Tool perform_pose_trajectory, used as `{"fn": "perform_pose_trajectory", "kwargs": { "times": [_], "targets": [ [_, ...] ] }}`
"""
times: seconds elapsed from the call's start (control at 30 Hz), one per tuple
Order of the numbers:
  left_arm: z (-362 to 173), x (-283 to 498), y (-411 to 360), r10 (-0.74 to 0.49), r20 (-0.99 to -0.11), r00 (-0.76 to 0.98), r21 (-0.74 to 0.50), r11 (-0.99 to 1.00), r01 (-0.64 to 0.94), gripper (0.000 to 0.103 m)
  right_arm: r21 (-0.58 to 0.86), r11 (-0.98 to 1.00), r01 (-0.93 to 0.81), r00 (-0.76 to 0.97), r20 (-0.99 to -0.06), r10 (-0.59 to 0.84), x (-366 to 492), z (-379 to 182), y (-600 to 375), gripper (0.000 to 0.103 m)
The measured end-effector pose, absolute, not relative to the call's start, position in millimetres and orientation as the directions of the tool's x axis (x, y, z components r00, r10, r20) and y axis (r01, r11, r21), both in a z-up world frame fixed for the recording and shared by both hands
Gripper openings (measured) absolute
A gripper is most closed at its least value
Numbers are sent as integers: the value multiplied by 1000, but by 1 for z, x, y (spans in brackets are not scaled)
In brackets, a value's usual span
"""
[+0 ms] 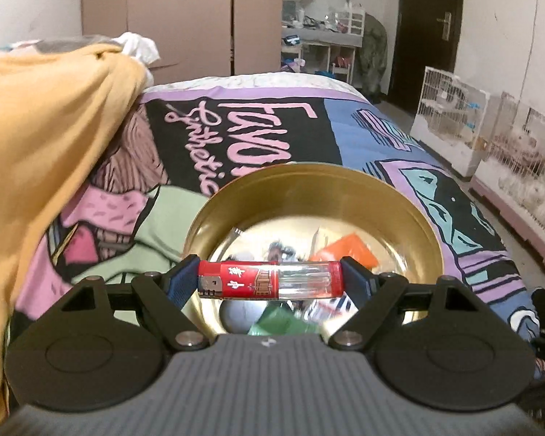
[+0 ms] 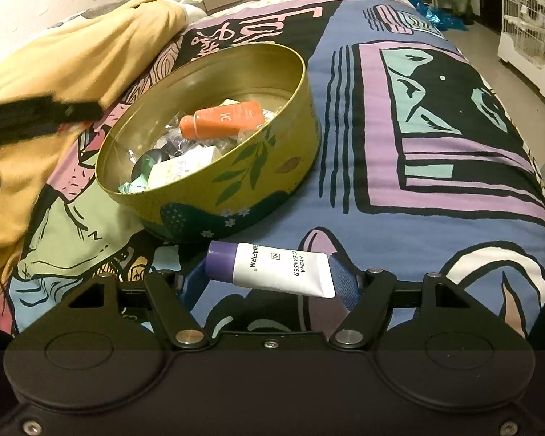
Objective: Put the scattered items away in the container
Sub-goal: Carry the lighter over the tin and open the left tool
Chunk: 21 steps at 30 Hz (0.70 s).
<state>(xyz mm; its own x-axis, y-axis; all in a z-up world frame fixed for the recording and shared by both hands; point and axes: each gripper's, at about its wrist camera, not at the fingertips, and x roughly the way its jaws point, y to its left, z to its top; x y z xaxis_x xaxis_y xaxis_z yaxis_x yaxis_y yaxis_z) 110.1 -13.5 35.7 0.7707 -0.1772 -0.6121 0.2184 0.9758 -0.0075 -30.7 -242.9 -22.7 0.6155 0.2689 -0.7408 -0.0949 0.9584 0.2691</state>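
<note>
A bed under a loud printed cover fills the room. Beyond its far edge stand tall beige wardrobes, a cluttered white shelf and a dark door. White wire cages line the right wall.

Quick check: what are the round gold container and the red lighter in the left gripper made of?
Round gold container: looks like thin painted metal tin; its inside is shiny and mirrors the contents. Red lighter, shut in the left gripper: probably plastic, with a clear see-through section and a small metal cap.
</note>
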Motion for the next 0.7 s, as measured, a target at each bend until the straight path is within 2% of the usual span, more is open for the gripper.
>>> {"fn": "perform_pose_trajectory", "kwargs": {
  "times": [0.07,0.17,0.23,0.43,0.7],
  "targets": [
    [39,120,-22,-166,-613,772,21,974,226,85,266,959,-99,617,-740,269,-31,-22,-242,69],
    [43,130,-31,-133,-601,788,54,977,206,103,266,958,-104,618,-738,271,-31,-22,-242,69],
    [46,128,-32,-117,-578,807,63,980,187,103,266,959,-100,619,-738,269,-31,-22,-242,69],
    [44,115,-15,-144,-591,794,2,984,180,103,269,958,-97,619,-738,270,-31,-22,-244,69],
    [4,62,5,-153,-646,748,-4,980,197,103,255,962,-94,613,-747,257,-30,-26,-241,69]
  ]
}}
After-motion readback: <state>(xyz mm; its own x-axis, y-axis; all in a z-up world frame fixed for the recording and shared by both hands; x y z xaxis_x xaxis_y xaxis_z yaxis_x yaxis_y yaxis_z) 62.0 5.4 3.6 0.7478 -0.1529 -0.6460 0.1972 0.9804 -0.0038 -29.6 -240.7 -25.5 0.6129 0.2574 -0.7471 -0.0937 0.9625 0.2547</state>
